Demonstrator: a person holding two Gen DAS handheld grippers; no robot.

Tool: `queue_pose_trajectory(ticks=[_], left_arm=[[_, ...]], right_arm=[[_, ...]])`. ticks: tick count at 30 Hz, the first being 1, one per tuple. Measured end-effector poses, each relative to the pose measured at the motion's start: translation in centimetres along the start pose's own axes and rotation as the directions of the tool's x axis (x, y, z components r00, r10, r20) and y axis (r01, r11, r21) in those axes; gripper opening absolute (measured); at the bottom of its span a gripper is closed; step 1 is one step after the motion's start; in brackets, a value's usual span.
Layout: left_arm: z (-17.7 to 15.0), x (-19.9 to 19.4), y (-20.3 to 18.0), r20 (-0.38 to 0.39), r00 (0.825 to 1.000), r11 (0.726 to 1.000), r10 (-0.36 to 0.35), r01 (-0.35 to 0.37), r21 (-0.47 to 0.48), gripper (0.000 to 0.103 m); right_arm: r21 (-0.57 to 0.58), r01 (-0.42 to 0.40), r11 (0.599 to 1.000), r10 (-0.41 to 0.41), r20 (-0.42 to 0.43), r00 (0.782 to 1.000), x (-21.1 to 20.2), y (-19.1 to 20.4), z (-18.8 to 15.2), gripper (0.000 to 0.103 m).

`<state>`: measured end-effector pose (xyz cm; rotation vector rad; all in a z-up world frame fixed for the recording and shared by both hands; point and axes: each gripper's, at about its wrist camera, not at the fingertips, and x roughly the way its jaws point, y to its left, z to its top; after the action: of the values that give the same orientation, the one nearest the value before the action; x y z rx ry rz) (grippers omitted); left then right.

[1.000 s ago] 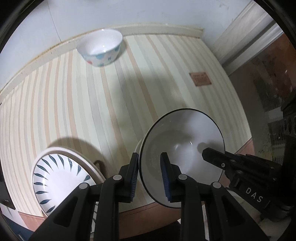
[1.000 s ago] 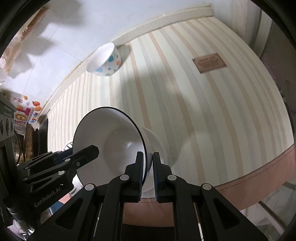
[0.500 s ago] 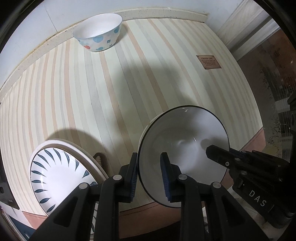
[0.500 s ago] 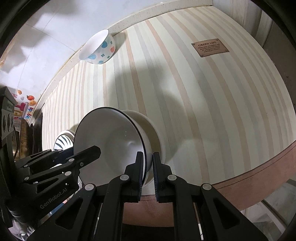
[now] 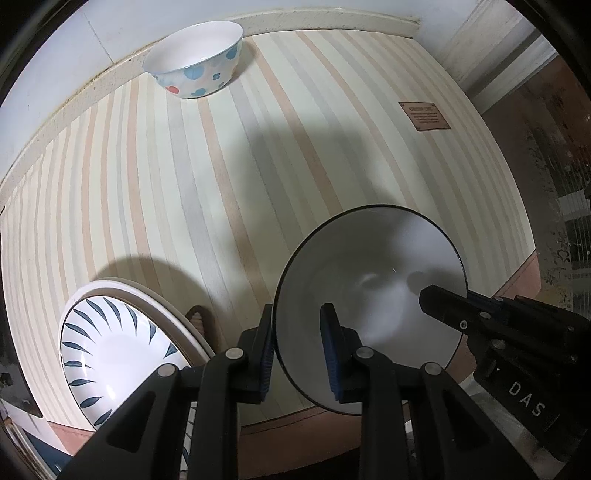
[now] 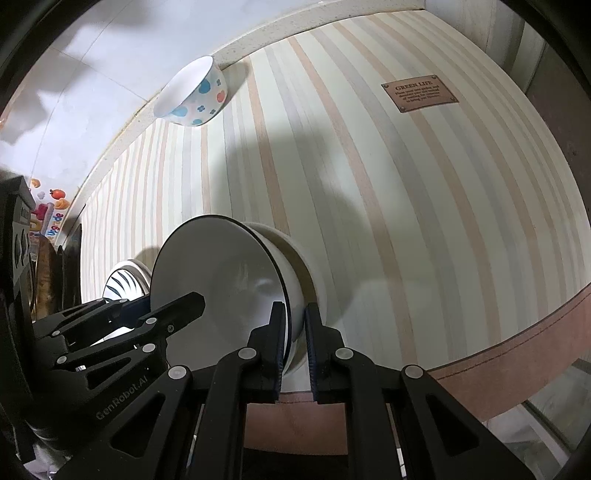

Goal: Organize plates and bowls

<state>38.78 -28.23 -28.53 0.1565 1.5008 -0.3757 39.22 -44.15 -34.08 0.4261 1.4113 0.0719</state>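
A white bowl with a thin black rim [image 5: 369, 280] is held by both grippers just above the striped table near its front edge. My left gripper [image 5: 297, 350] straddles its left rim with a gap at the inner pad. My right gripper [image 6: 294, 347] is shut on its right rim; the bowl [image 6: 221, 288] shows there too. A white plate with blue leaf marks [image 5: 110, 350] lies on a larger plate at the front left. A spotted bowl [image 5: 195, 66] stands at the back by the wall, also in the right wrist view [image 6: 195, 96].
The striped tablecloth [image 5: 221, 166] carries a small brown label [image 5: 424, 115] at the right. The table's front edge [image 6: 517, 343] is close below the held bowl. A white wall [image 5: 110, 22] borders the back. Dark clutter stands at the far left [image 6: 22, 240].
Both grippers have moved forward and down with the black-rimmed bowl. The spotted bowl and the table look nearer. The grips look unchanged.
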Motion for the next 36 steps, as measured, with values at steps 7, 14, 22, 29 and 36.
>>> queue_pose_trajectory(ticks=[7, 14, 22, 29, 36], left_arm=[[0.0, 0.2, 0.1, -0.005, 1.000, 1.000, -0.004, 0.004, -0.014, 0.021], [-0.3, -0.1, 0.0, 0.000, 1.000, 1.000, -0.005, 0.005, -0.010, 0.021], [-0.4, -1.8, 0.2, 0.028, 1.000, 1.000, -0.015, 0.015, -0.019, 0.021], [1.7, -6.2, 1.9, 0.142, 0.990, 0.998, 0.013, -0.005, -0.058, 0.022], [8.2, -7.1, 7.0, 0.189, 0.981, 0.984, 0.034, 0.000, -0.181, 0.029]], right_arm=[[0.041, -0.028, 0.999, 0.029, -0.009, 1.000, -0.4, -0.5, -0.1, 0.016], [0.048, -0.026, 0.999, 0.027, -0.019, 0.999, -0.6, -0.7, -0.5, 0.019], [0.046, -0.044, 0.998, 0.044, 0.003, 0.999, -2.3, -0.6, -0.3, 0.019], [0.014, -0.069, 0.997, 0.068, 0.048, 0.996, -5.0, 1.0, 2.7, 0.019], [-0.057, -0.076, 0.995, 0.080, 0.063, 0.995, -4.7, 4.2, 10.6, 0.035]])
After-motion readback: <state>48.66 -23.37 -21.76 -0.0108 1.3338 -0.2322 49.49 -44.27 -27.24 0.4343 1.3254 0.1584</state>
